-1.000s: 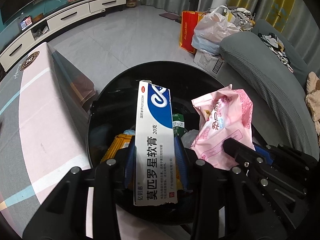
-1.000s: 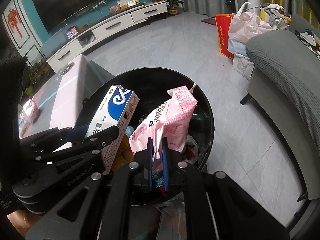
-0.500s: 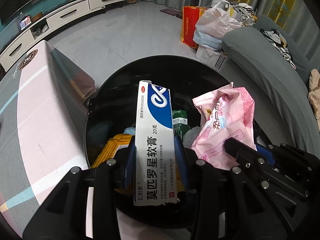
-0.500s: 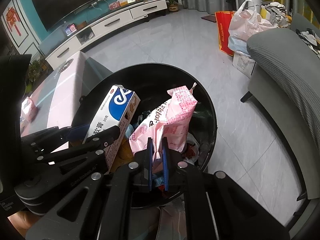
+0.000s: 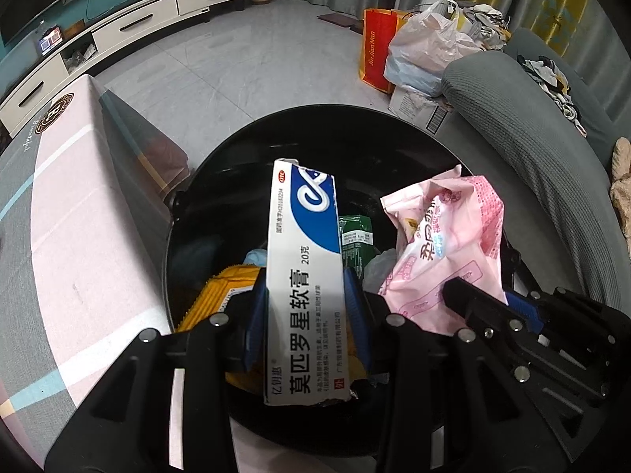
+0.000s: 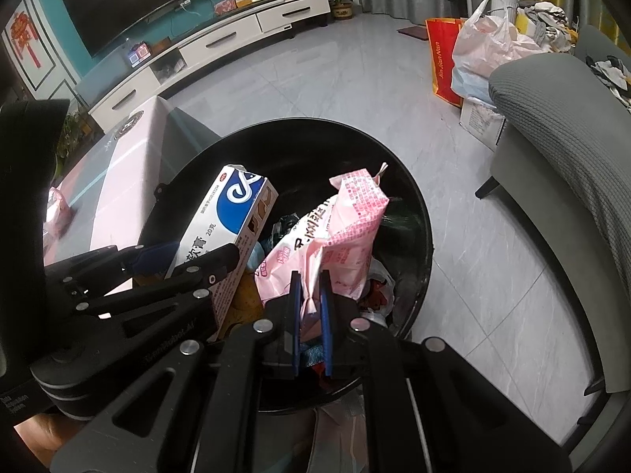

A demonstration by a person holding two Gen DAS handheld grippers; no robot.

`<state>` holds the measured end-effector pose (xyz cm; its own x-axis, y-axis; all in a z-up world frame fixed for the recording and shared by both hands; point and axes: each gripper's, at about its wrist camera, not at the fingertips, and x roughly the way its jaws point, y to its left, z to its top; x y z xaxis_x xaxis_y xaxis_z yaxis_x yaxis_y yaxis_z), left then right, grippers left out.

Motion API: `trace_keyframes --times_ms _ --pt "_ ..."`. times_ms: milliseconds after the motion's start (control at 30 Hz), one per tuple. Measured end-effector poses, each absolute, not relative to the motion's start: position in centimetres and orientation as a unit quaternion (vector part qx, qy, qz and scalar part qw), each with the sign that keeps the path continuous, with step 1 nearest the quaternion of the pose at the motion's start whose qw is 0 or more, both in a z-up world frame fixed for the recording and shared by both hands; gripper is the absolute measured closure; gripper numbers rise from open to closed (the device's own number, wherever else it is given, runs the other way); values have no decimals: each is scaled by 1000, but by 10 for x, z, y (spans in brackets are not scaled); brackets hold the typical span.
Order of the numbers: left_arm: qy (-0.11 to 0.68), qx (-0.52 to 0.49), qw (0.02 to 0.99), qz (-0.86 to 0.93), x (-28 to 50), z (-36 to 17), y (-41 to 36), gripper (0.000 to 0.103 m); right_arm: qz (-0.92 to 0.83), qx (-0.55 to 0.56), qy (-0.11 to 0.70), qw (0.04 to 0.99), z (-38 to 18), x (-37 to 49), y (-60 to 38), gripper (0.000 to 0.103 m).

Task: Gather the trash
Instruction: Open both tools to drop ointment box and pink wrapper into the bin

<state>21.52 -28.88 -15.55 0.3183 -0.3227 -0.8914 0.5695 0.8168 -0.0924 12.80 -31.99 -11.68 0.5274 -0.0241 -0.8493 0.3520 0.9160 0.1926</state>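
My left gripper [image 5: 305,295] is shut on a white and blue ointment box [image 5: 303,260] and holds it over the round black trash bin [image 5: 327,126]. My right gripper [image 6: 310,295] is shut on a crumpled pink wrapper [image 6: 339,236], also over the bin [image 6: 418,213]. In the right wrist view the left gripper [image 6: 189,262] and the box [image 6: 232,213] sit to the left of the wrapper. In the left wrist view the wrapper [image 5: 445,244] and the right gripper's fingers [image 5: 473,299] are at right. The bin holds yellow, green and white trash.
A pink and grey covered table [image 5: 59,213] stands left of the bin. A grey sofa [image 5: 544,126] is at right. A red bag [image 5: 374,55] and plastic bags [image 5: 426,51] sit on the floor beyond. A white TV cabinet [image 6: 236,39] lines the far wall.
Both grippers have kept their hold and stayed over the bin. The views have shifted only slightly, the bin sitting a little nearer the middle.
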Motion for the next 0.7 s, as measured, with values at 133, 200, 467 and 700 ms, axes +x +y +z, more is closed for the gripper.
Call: trace_keyframes --times_ms 133,200,467,700 --pt "514 121 803 -277 214 -155 -290 64 -111 174 474 856 -117 129 -320 94" --pt "513 122 803 -276 213 -155 -290 64 -111 175 476 855 -118 129 -320 93" --pt "513 124 804 -275 213 -155 -290 64 -111 176 480 852 -120 131 -320 91" --pt "513 123 805 -273 213 -156 -288 64 -113 176 479 853 -119 131 -320 88"
